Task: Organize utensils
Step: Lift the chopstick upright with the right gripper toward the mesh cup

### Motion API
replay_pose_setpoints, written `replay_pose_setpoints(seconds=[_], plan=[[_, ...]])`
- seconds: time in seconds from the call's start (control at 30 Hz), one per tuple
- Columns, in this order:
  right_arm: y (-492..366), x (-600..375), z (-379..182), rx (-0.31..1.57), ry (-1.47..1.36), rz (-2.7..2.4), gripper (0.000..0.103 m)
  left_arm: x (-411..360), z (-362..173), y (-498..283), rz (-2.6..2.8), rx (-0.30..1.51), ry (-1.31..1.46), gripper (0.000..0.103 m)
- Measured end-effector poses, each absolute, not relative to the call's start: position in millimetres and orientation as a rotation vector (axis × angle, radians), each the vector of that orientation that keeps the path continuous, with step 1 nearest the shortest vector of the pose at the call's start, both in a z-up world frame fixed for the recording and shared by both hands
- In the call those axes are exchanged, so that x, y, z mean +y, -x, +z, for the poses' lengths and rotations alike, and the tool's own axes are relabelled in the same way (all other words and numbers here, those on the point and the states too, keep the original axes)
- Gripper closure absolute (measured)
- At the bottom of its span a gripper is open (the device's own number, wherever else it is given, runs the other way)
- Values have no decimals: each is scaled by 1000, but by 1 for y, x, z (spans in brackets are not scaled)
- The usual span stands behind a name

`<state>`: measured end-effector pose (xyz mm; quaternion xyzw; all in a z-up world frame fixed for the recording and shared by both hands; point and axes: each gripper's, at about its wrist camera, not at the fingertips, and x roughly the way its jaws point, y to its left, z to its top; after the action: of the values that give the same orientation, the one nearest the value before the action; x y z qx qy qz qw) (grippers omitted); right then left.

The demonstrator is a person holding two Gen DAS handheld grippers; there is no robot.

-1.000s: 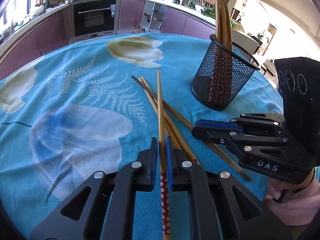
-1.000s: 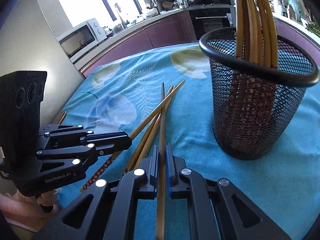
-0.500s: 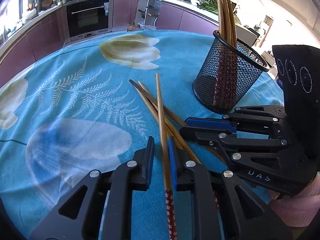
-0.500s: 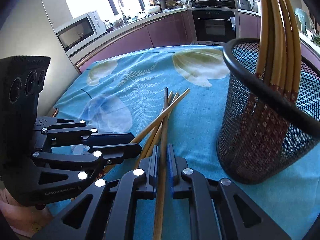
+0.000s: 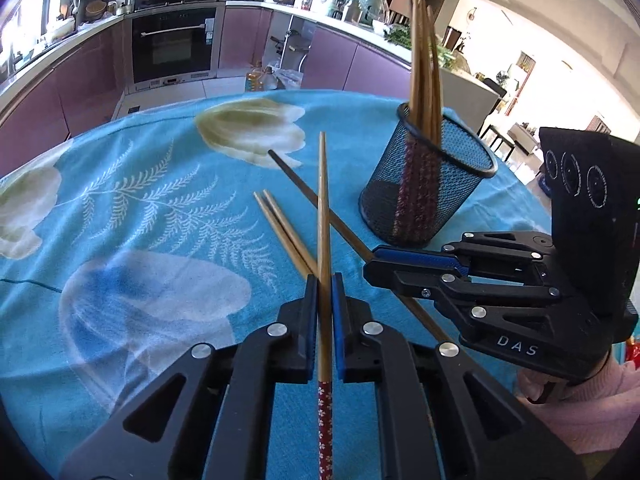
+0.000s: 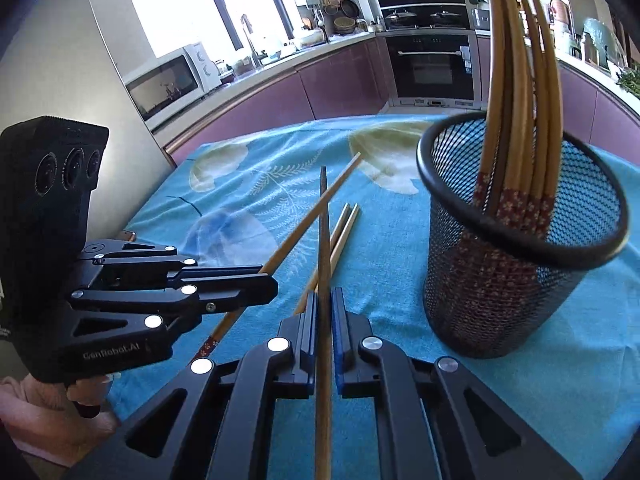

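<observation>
My left gripper (image 5: 324, 280) has its jaws closing tight on a light wooden chopstick (image 5: 322, 208) with a red flowered end, tip raised off the cloth. My right gripper (image 6: 324, 295) is shut on a darker chopstick (image 6: 323, 232), also lifted. The two held sticks cross in the air. In the right wrist view the left gripper (image 6: 272, 284) sits at left. Two loose chopsticks (image 5: 282, 224) lie side by side on the blue cloth under them. A black mesh cup (image 6: 516, 280) with several chopsticks upright in it stands just right of both grippers.
The round table wears a blue flowered cloth (image 5: 160, 240); its edge falls away at the far side and right. A person's pink sleeve (image 5: 580, 400) shows behind the right gripper. Kitchen counters, an oven (image 5: 172, 48) and a microwave (image 6: 168, 84) lie beyond.
Both grippers have lifted their chopsticks off the cloth, tips now raised and crossing. Two chopsticks stay on the cloth. The left jaws have drawn tighter on their stick.
</observation>
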<state>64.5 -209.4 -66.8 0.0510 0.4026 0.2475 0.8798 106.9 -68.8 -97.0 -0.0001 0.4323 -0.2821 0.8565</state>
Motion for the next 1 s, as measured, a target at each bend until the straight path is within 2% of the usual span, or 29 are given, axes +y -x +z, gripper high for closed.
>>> replay_pose_setpoints(seconds=[0.53,1.0], plan=[[-34,-257,-30,706,-177,507,97,-57,-37,-77,-724,780,56,96],[-32,-280,-7,623,-214,496,97,-63,-11,-77,-779,718,77,96]])
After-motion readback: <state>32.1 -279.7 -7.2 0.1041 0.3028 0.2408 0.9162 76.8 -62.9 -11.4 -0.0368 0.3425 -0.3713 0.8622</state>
